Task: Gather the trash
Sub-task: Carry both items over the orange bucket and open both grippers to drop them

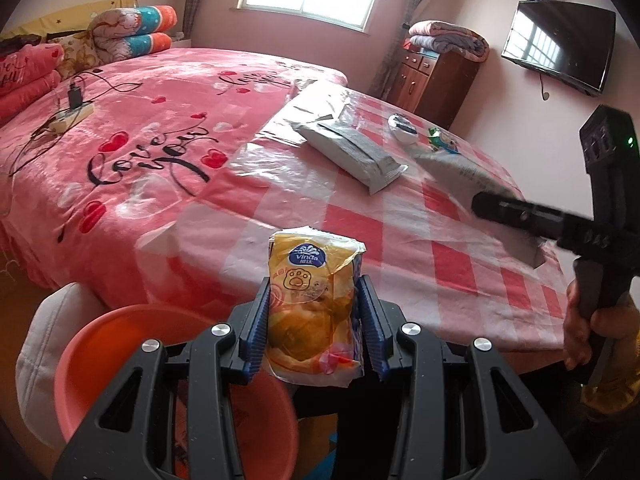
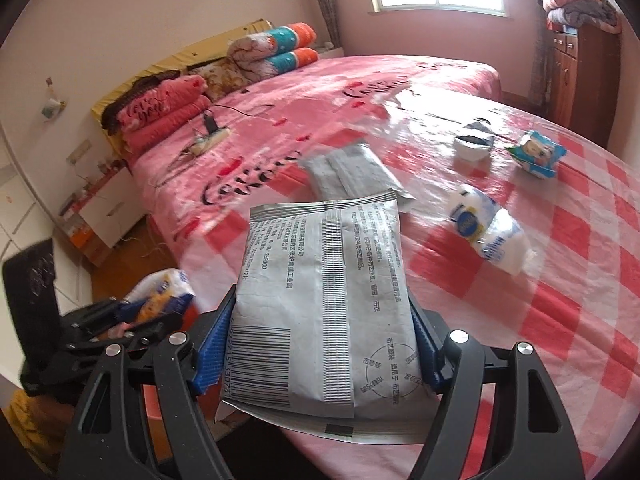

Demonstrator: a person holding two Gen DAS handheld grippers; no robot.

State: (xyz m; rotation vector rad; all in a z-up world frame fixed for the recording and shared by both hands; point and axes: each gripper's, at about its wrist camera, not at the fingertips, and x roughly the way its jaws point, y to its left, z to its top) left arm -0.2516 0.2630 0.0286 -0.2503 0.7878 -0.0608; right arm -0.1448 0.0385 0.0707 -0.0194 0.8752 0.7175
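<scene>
I count two held packs: left gripper (image 1: pixel 313 322) pinching yellow Vinda tissue pack (image 1: pixel 314 308), right gripper (image 2: pixel 316 350) pinching grey printed pouch (image 2: pixel 326 300). Four wrappers on table (image 2: pixel 560 280).

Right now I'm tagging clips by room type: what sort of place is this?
A home bedroom, most likely: a large bed under a pink blanket, folded quilts by the headboard, and a wall-mounted TV beside a wooden cabinet.

Premises: a home bedroom, evidenced by bed (image 1: pixel 160 128) (pink "Love you" cover), folded quilts (image 1: pixel 132 32), wall-mounted television (image 1: pixel 560 46) and wooden cabinet (image 1: pixel 432 80).
</scene>
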